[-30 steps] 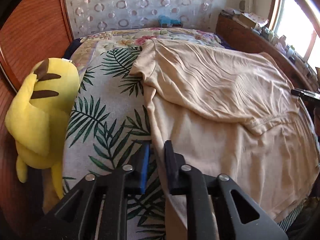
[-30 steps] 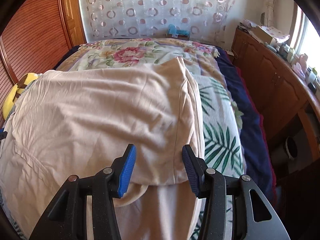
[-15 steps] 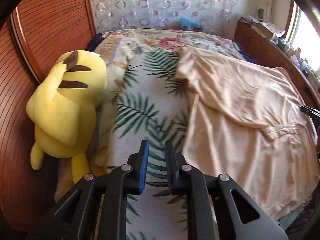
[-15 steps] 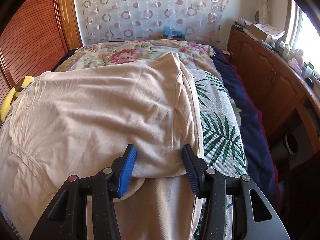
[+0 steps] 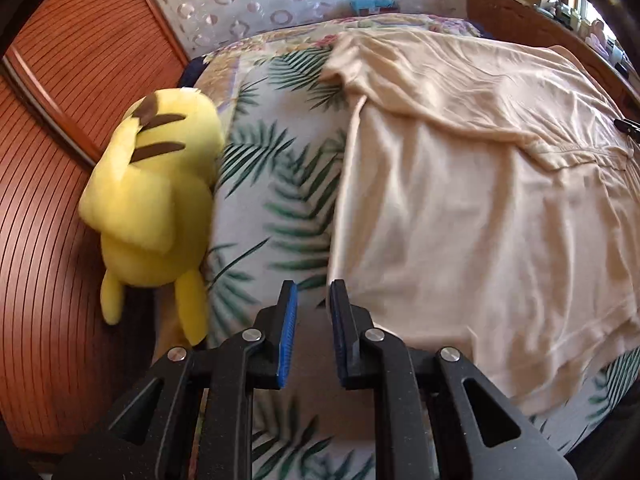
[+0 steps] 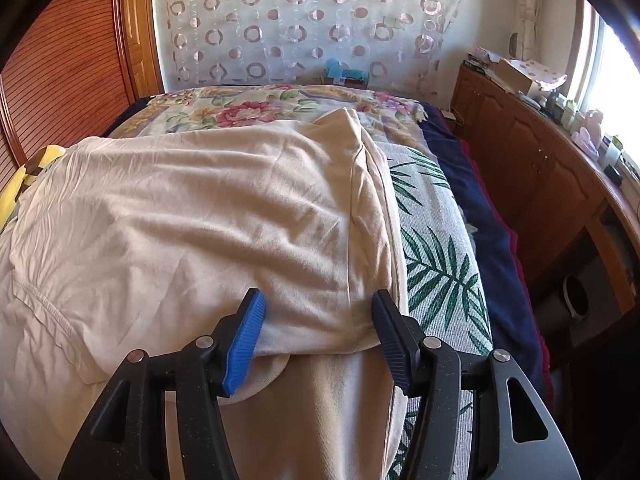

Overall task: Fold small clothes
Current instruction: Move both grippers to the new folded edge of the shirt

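- My left hand-held gripper (image 5: 313,308) hovers nearly clenched, empty, over the bed (image 5: 280,184).
- My right hand-held gripper (image 6: 318,322), jaws just widening, straddles the folded beige shirt (image 6: 200,220), released.
- A yellow plush toy (image 5: 156,200) lies at nine o'clock.

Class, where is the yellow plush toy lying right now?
In the left wrist view the yellow plush toy lies at the left edge of the leaf-print bedspread, against the wooden panel, apart from the beige shirt.

The shirt (image 5: 472,208) is pale peach, plain. It lies on a bedspread (image 5: 276,184) of white with green palm fronds, turning to pink and red flowers farther up. The plush toy (image 5: 156,200) is yellow with brown stripes; the curtain (image 6: 304,20) is white with rings.
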### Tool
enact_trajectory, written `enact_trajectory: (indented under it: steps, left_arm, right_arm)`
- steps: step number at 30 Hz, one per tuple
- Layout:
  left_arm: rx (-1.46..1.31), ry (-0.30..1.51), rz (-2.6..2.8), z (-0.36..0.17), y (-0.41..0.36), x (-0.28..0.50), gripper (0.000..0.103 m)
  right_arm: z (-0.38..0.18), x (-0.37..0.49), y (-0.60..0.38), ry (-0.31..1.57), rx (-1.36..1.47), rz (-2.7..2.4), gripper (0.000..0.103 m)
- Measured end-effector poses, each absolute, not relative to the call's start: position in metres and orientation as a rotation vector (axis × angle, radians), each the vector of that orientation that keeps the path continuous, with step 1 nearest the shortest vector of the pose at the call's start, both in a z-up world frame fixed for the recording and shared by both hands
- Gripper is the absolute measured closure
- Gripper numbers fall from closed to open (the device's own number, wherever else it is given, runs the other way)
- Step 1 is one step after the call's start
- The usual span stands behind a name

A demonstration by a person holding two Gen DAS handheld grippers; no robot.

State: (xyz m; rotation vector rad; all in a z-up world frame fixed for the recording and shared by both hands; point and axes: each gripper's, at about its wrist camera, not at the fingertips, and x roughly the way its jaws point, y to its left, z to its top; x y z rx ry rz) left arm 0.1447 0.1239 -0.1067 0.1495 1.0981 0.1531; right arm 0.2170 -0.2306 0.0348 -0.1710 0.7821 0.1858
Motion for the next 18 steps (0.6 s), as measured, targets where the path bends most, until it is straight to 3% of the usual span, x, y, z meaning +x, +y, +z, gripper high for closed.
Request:
enact_trajectory:
  steps: [8,10,11,12,18]
  left_arm:
    - [0.071,1.061,0.199,-0.091,0.155,0.136,0.084]
    - [0.036,1.013,0.176,-0.082,0.155,0.143,0.071]
    - [0.022,0.993,0.164,-0.079,0.155,0.146,0.056]
    - [0.004,0.965,0.144,-0.075,0.153,0.152,0.051]
    - [-0.070,0.905,0.065,-0.069,0.139,0.199,0.047]
  right_arm:
    - [0.037,0.220,-0.233,0.784,-0.170,0.193,0.044]
    - [0.037,0.220,-0.234,0.784,-0.171,0.192,0.044]
    - [0.036,0.220,-0.234,0.784,-0.170,0.193,0.044]
    - [0.036,0.220,-0.234,0.784,-0.169,0.193,0.044]
    - [0.036,0.221,-0.237,0.784,-0.158,0.196,0.044]
